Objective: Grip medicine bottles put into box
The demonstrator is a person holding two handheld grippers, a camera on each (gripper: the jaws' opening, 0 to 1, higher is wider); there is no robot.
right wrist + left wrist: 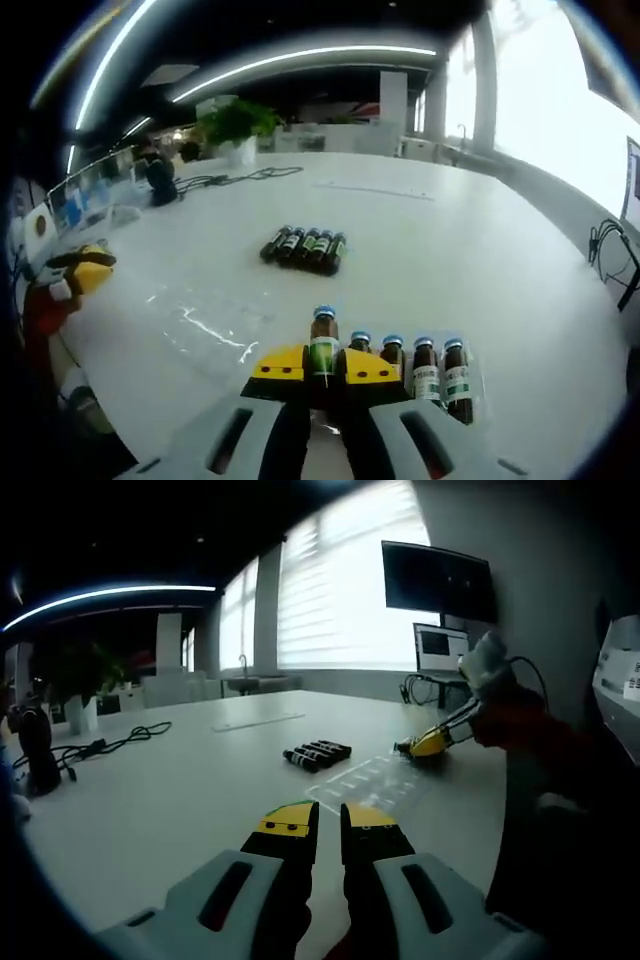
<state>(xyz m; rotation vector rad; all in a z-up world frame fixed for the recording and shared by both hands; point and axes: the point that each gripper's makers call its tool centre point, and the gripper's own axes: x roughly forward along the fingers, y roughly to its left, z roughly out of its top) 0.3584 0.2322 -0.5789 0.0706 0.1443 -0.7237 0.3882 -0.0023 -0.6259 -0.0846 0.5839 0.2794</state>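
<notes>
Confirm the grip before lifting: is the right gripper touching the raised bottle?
Touching: the right gripper view shows the right gripper closed on the raised bottle.

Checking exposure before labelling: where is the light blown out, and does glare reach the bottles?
Left gripper view: window blinds overexposed, room dim, reflected glare on the table beside the lying bottles. Right gripper view: glare streaks on the table left of the upright bottles; those stay readable.
</notes>
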